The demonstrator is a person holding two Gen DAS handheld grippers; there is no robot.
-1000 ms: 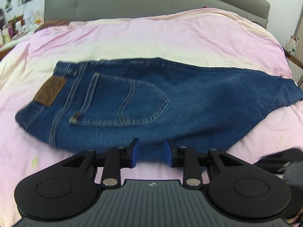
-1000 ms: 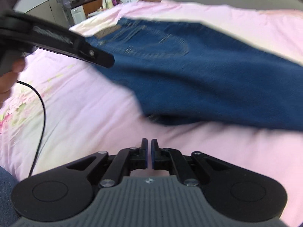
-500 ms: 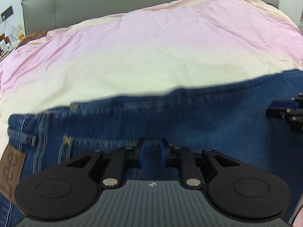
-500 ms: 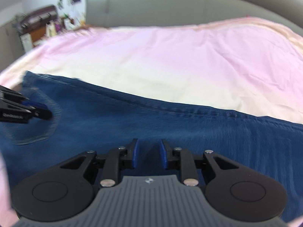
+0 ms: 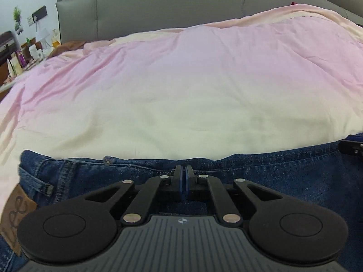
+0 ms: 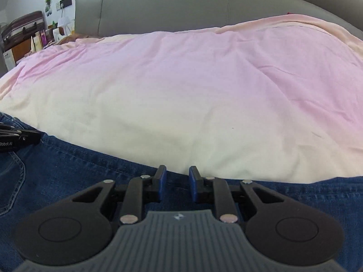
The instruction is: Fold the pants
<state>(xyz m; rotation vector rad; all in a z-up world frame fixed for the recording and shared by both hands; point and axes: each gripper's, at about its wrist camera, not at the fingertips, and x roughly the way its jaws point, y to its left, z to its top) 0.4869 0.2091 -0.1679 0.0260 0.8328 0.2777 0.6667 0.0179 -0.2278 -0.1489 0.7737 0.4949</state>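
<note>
Blue jeans (image 5: 272,181) lie lengthwise across the pink duvet, waistband and brown leather patch (image 5: 15,208) at the left. My left gripper (image 5: 183,168) sits on their far edge near the waist. Its jaws are closing, almost together, with a thin ridge of denim pinched between the pads. My right gripper (image 6: 177,172) stands over the far edge of the jeans (image 6: 68,170) further along the leg. Its jaws are apart, with flat denim showing in the gap. Each gripper shows at the edge of the other's view: the right gripper's tip (image 5: 351,146) and the left gripper's tip (image 6: 20,136).
The pink and cream duvet (image 5: 181,90) stretches beyond the jeans up to a grey padded headboard (image 5: 158,4). A cluttered bedside table (image 5: 27,52) and a suitcase (image 6: 22,26) stand at the far left.
Both grippers swept across the jeans from the near side to the far edge. The left jaws narrowed almost to touching. The right jaws, shut a second ago, came apart.
</note>
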